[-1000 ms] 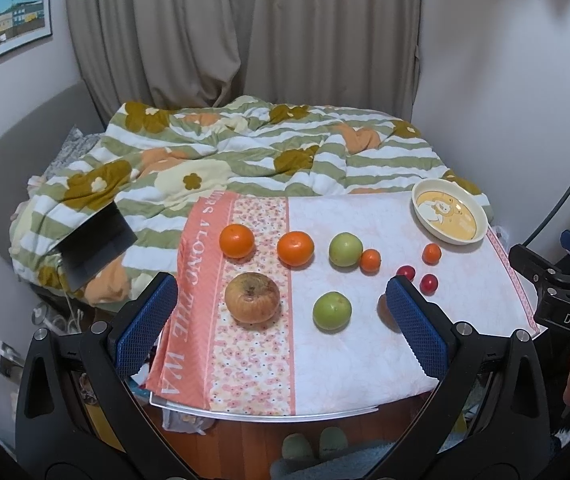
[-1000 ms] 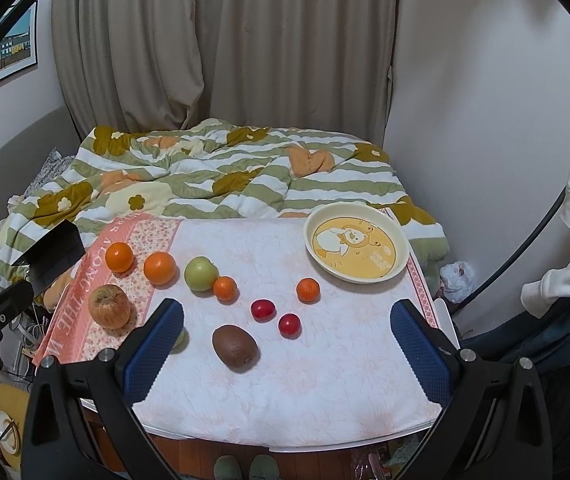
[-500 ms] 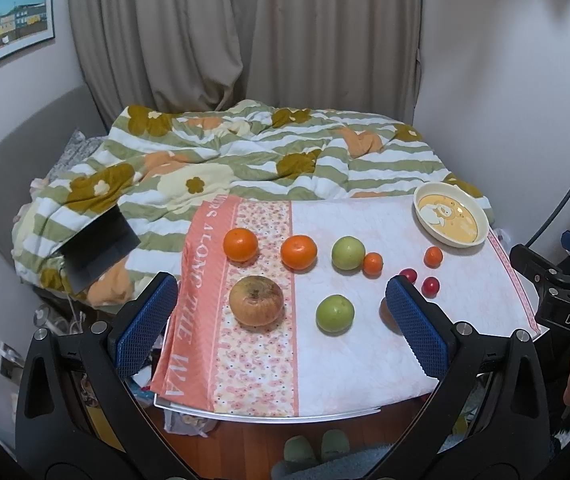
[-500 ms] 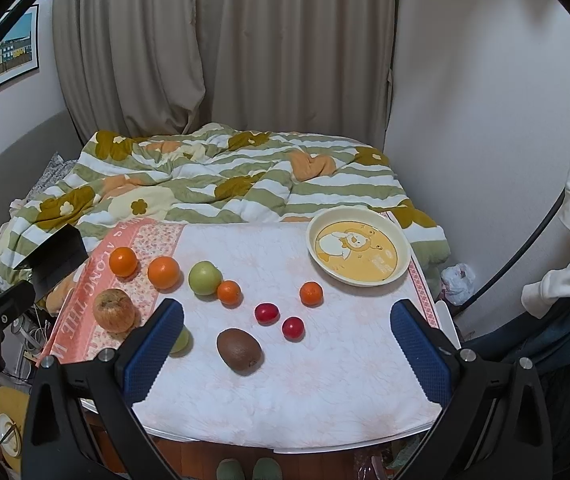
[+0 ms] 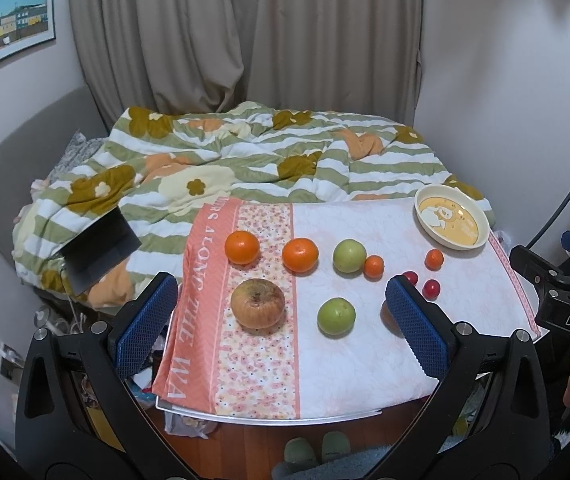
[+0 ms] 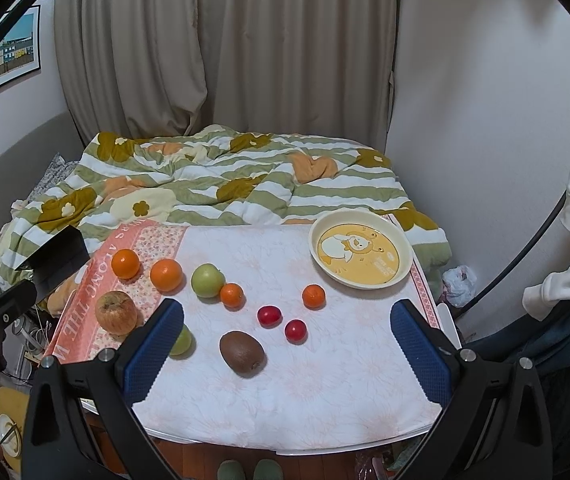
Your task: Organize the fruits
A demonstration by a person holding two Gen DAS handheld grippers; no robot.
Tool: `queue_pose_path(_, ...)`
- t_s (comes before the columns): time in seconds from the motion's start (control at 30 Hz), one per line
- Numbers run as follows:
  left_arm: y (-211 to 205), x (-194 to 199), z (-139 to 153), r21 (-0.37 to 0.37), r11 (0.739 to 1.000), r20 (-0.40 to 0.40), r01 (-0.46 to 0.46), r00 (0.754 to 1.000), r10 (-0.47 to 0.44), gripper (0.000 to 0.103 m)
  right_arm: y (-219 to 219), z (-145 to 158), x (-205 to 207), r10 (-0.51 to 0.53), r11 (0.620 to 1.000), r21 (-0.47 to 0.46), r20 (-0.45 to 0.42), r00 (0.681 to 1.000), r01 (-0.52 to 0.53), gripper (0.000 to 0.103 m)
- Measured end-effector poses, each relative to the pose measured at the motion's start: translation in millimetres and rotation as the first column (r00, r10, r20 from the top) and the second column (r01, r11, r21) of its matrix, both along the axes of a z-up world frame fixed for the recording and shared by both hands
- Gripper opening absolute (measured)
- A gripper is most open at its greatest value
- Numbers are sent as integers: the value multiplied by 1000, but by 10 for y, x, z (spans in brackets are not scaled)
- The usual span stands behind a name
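Observation:
Fruits lie on a cloth-covered table: two oranges, a brownish apple, two green apples, two small mandarins, two red cherry tomatoes and a brown kiwi. A cream plate with a cartoon print stands empty at the far right. My left gripper is open and empty, held above the near edge over the apples. My right gripper is open and empty, near the kiwi.
A bed with a striped flowered duvet lies behind the table. A dark tablet-like slab leans at the bed's left. Curtains and walls are behind. Slippers sit on the floor below the table edge.
Both views have shifted slightly, with the table sitting a little lower and nearer in frame. The fruits and plate have not moved. Both grippers stay open.

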State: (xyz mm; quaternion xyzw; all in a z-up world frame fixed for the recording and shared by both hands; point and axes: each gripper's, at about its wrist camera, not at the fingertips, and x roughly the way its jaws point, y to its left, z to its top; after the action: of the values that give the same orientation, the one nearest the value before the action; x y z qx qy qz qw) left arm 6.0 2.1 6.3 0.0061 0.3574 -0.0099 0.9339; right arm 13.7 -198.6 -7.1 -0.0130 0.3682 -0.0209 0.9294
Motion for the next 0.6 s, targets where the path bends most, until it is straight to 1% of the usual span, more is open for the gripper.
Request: queue_pose_path(0.6,-2,33,37,-1,1000,4,0,1000,0,103,2,-6,-6,-1,1000,2,3,1000,1,102)
